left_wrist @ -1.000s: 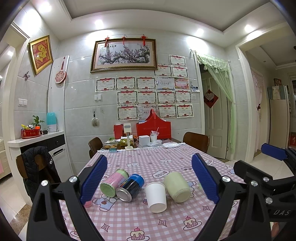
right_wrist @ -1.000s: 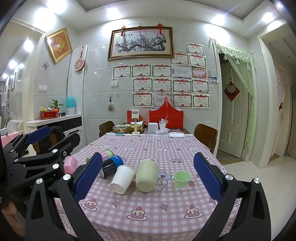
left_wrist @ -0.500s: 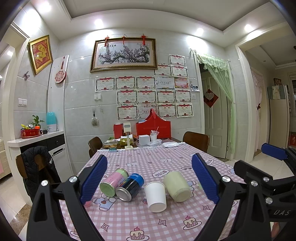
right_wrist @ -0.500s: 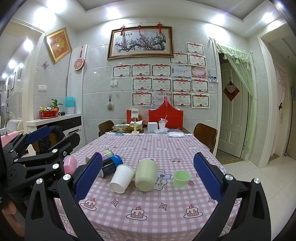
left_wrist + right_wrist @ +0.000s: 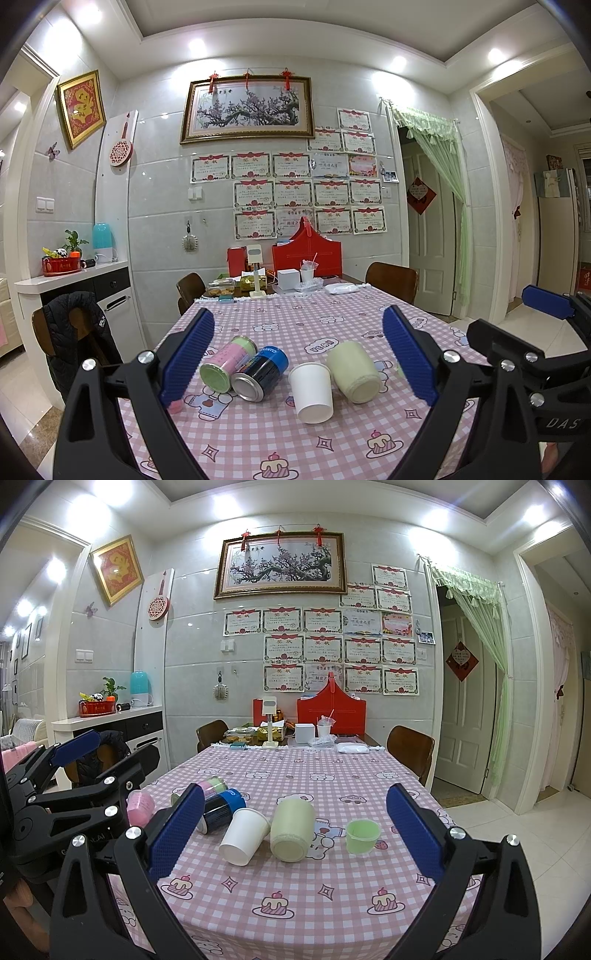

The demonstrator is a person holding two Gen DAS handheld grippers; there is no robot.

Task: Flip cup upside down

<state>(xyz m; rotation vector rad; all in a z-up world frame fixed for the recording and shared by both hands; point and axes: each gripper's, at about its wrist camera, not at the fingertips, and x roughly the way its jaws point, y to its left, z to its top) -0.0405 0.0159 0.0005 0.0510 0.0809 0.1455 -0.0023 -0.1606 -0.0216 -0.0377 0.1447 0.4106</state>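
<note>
A small green cup (image 5: 362, 836) stands upright, mouth up, on the pink checked tablecloth (image 5: 295, 893), right of a pale green cup (image 5: 292, 829) lying on its side. A white paper cup (image 5: 244, 836) lies on its side beside that. In the left wrist view the white cup (image 5: 311, 392) and pale green cup (image 5: 354, 370) lie near the middle. My left gripper (image 5: 297, 363) is open and empty, above the table's near edge. My right gripper (image 5: 295, 830) is open and empty, held back from the cups. A pink cup (image 5: 140, 805) stands by the left gripper's body.
Two cans lie on their sides: a pink-green one (image 5: 226, 363) and a dark blue one (image 5: 261, 373). Boxes, a red bag (image 5: 306, 253) and clutter fill the table's far end. Chairs (image 5: 392, 280) stand around it. A jacket hangs on a chair (image 5: 79, 328) at left.
</note>
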